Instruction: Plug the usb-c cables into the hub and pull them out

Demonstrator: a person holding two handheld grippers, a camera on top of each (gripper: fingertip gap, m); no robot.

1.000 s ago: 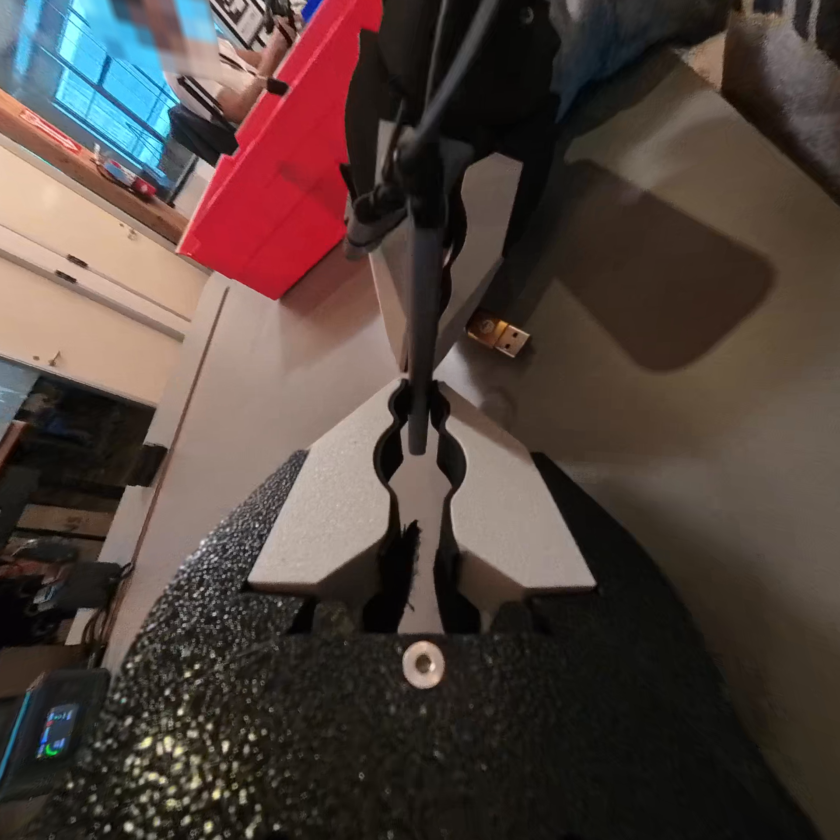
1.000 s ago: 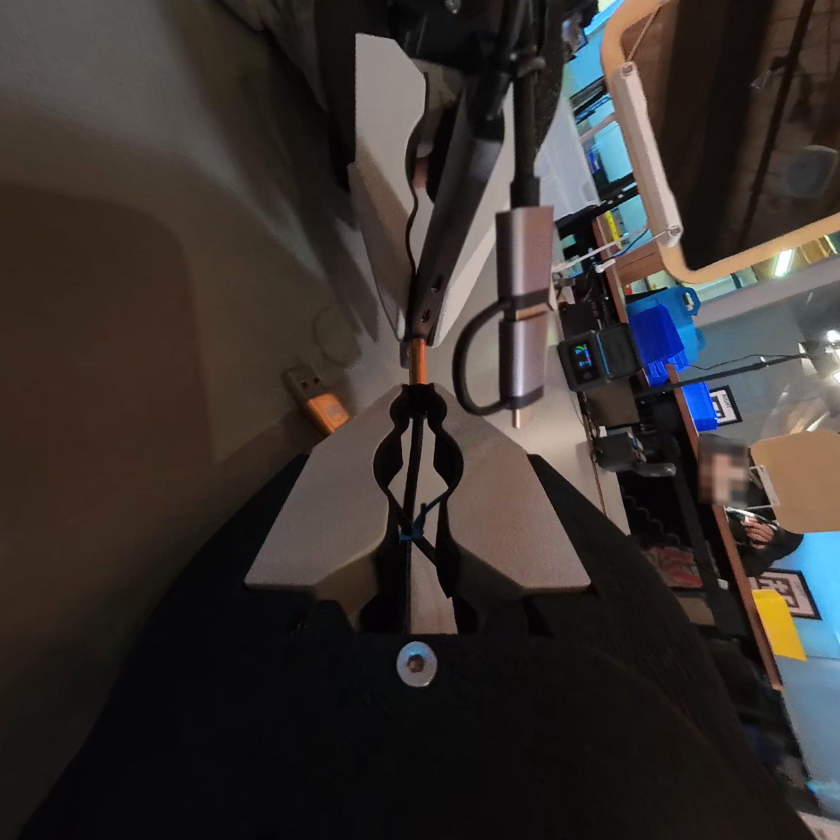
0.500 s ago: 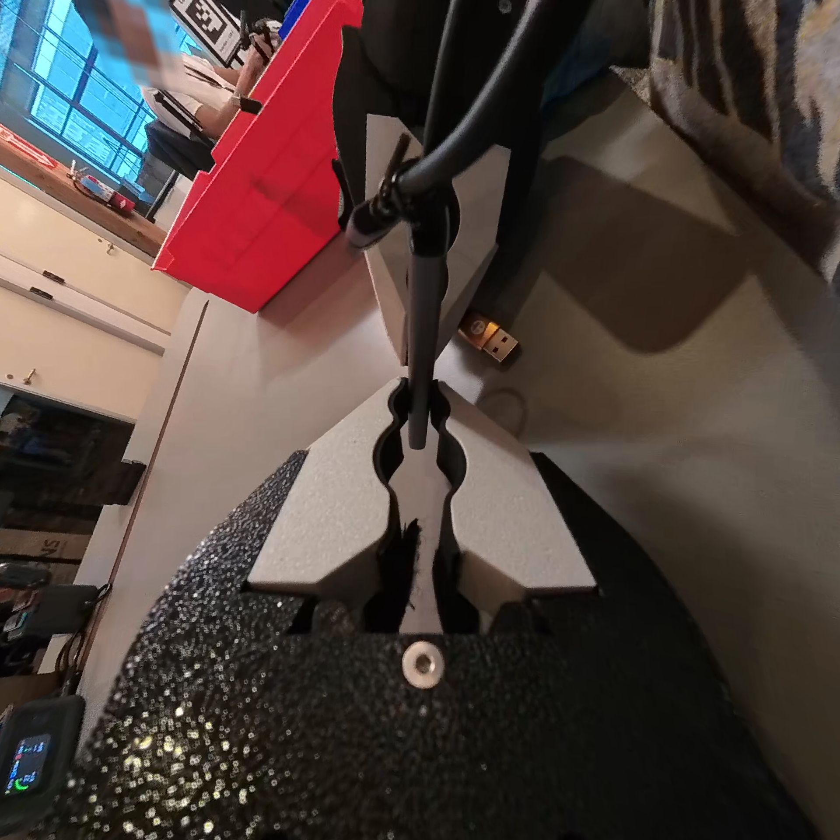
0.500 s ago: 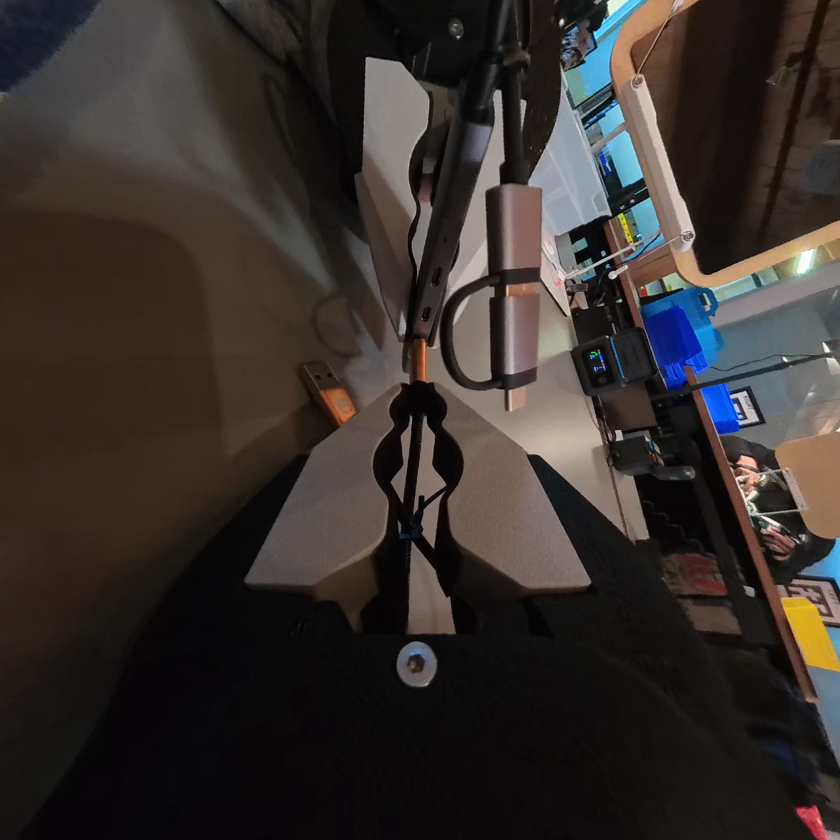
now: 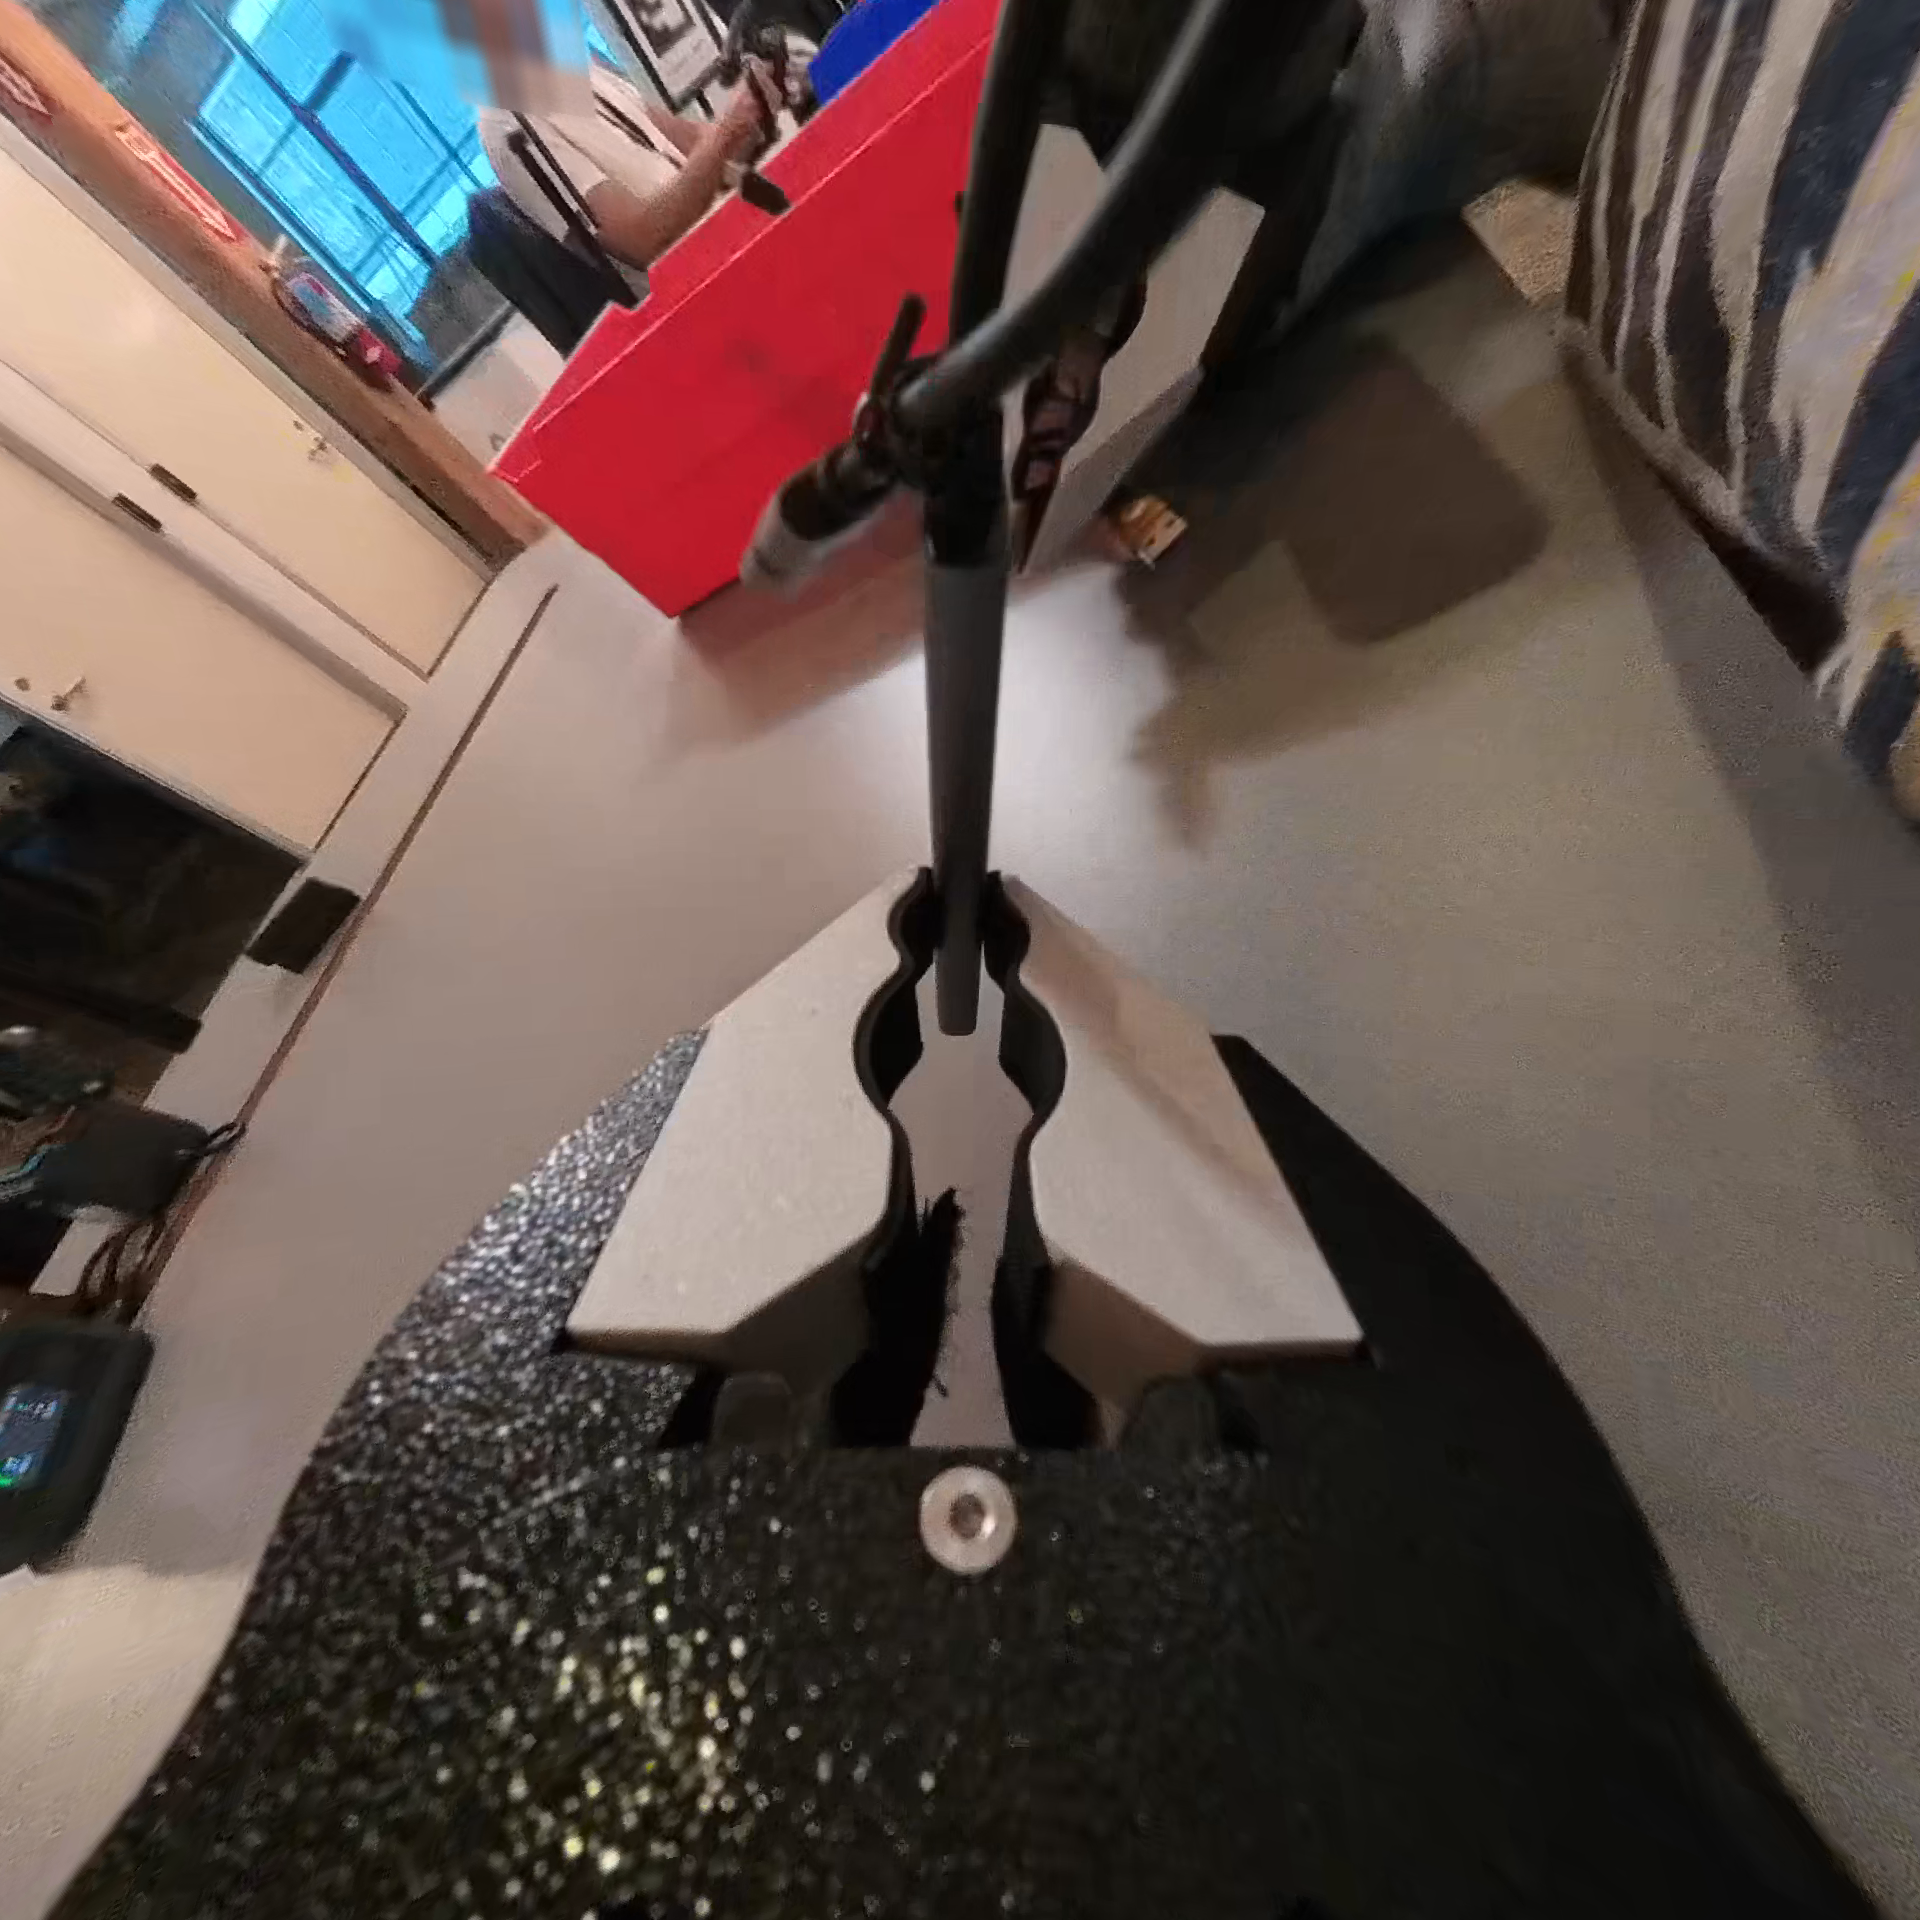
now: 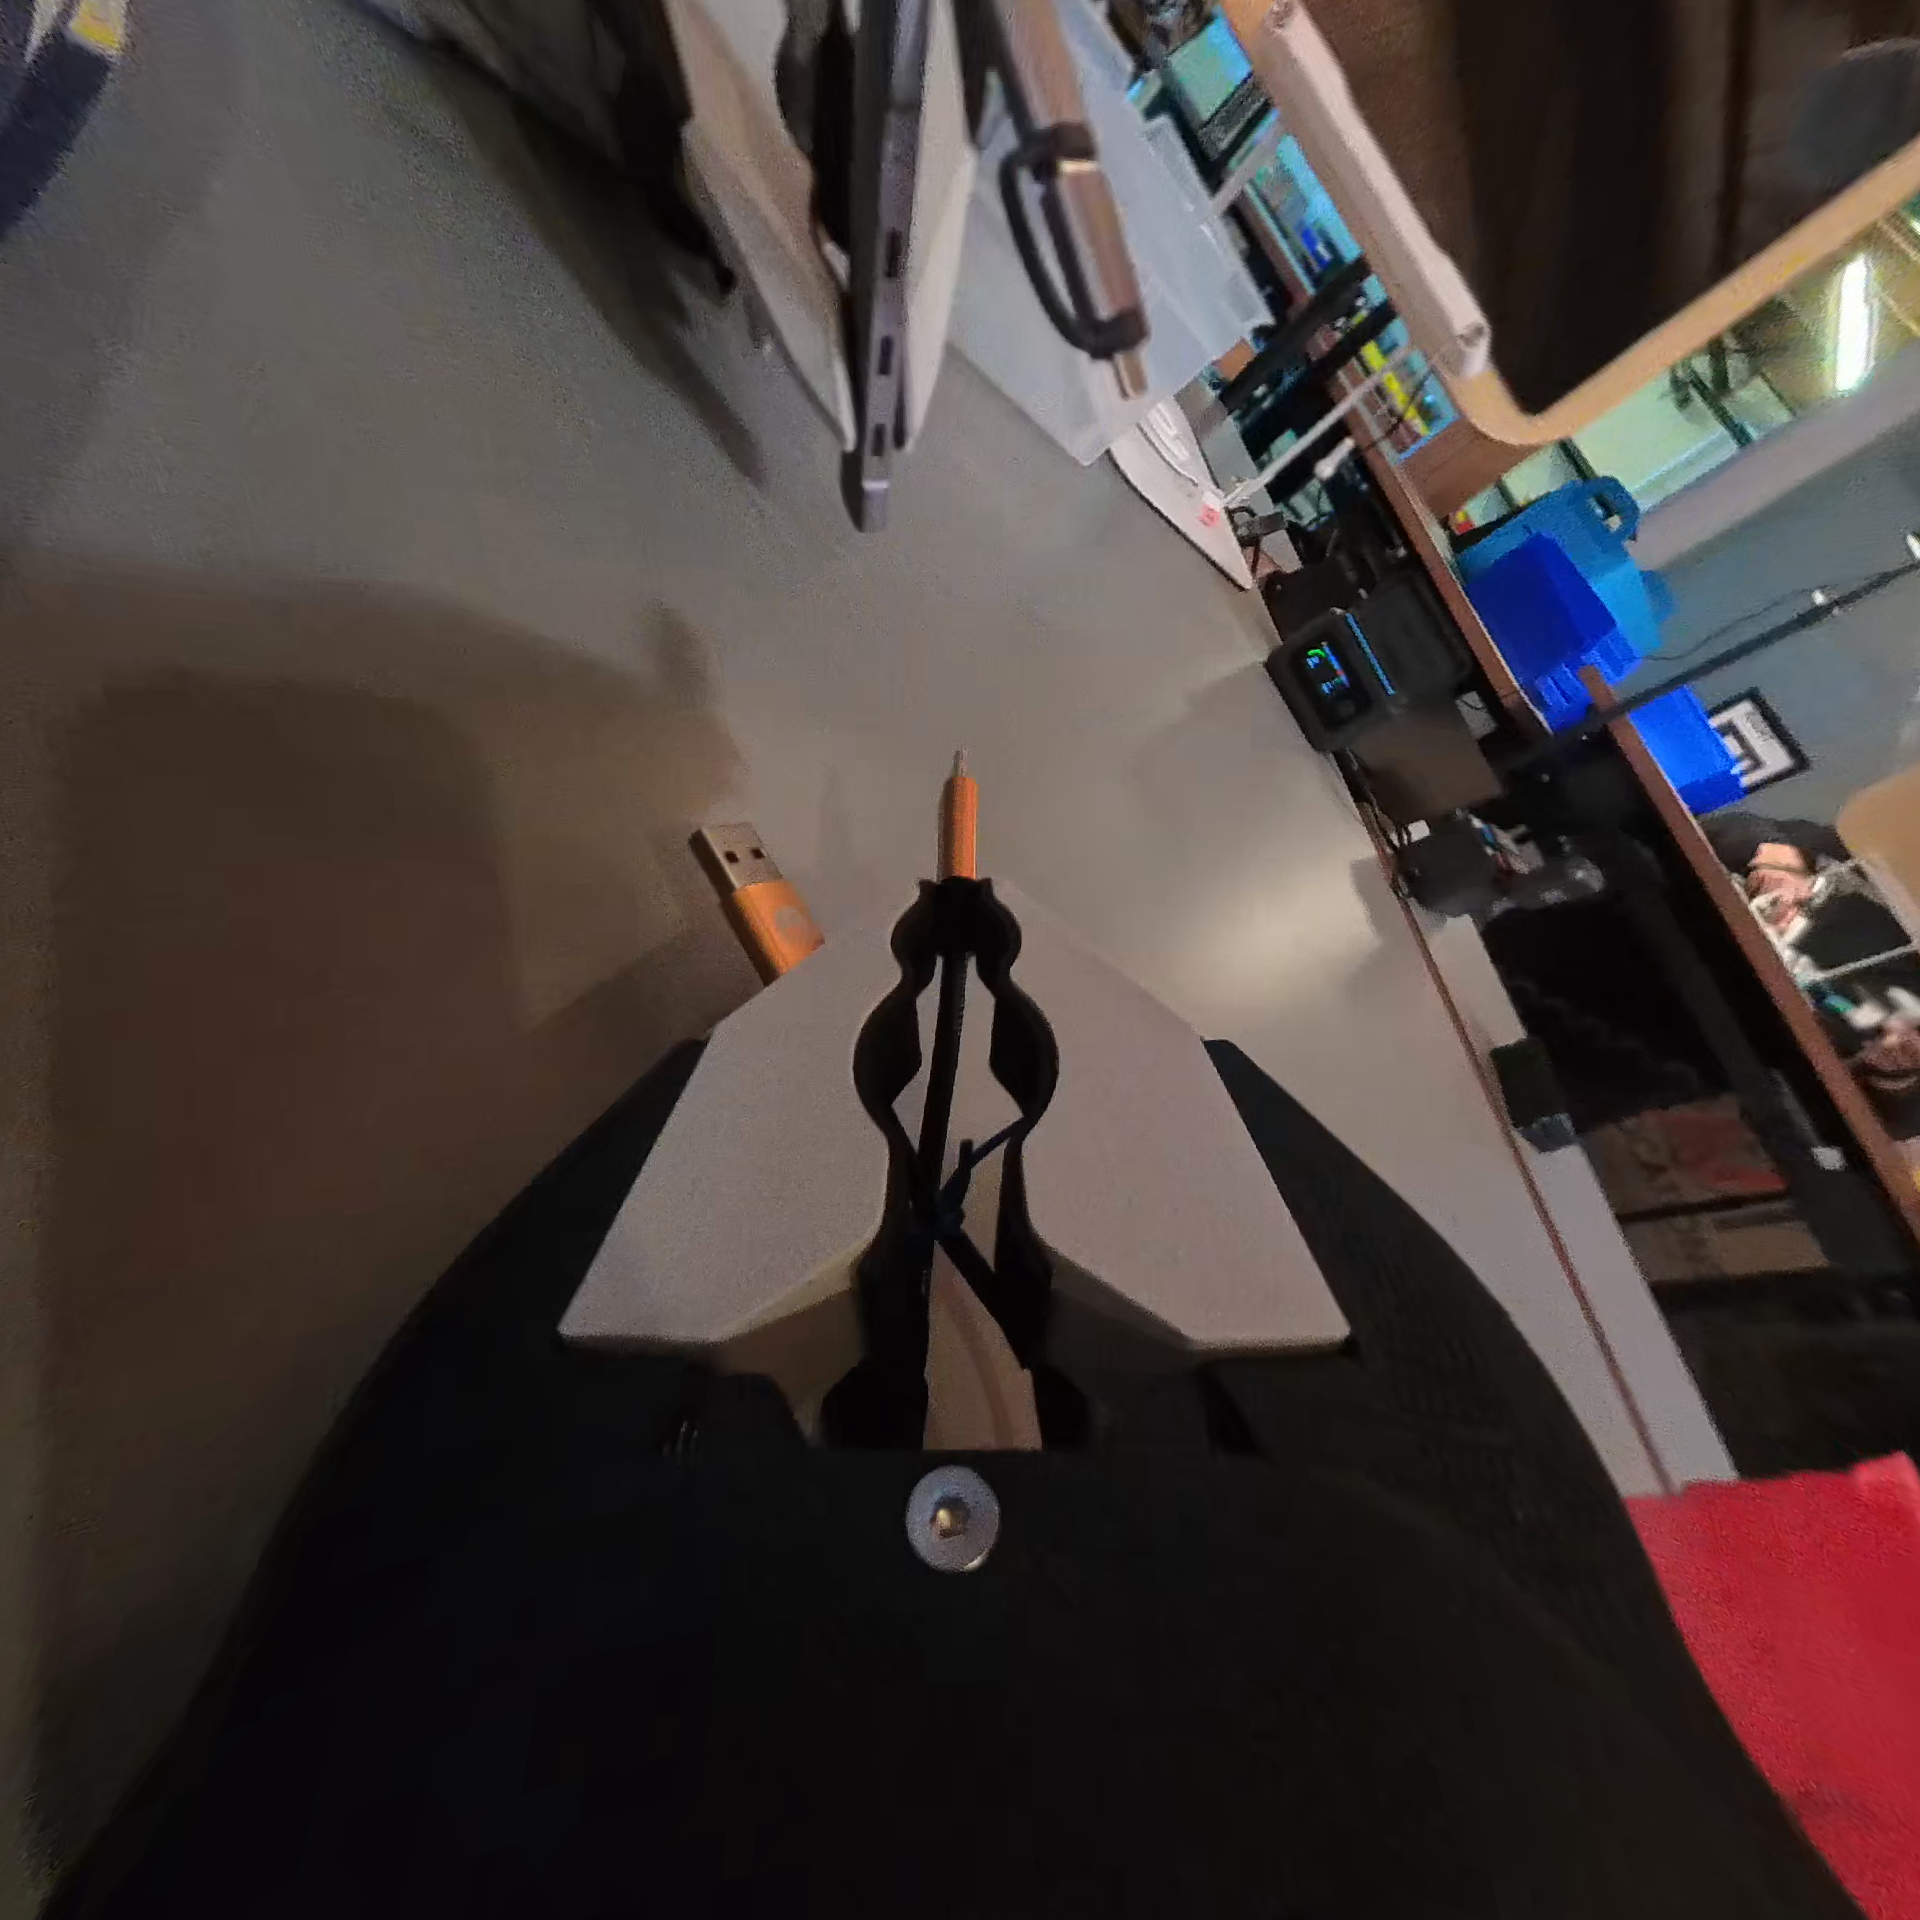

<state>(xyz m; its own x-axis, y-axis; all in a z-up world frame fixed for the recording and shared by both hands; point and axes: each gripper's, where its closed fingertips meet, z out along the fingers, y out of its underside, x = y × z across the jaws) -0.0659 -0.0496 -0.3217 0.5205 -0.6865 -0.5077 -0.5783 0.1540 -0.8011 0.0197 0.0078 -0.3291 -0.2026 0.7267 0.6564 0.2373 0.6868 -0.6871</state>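
The left gripper (image 5: 961,914) is clamped on the edge of the slim grey hub (image 5: 964,748), which juts straight ahead from its tips. The right gripper (image 6: 956,899) pinches the orange usb-c plug (image 6: 958,826) — its metal tip points forward, free of the hub (image 6: 883,312) well ahead. Just left of the right gripper's tips, an orange usb-a plug (image 6: 753,883) lies on the grey table (image 6: 416,416).

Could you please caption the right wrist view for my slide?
Right gripper holds the orange USB-C plug clear of the grey hub beyond.
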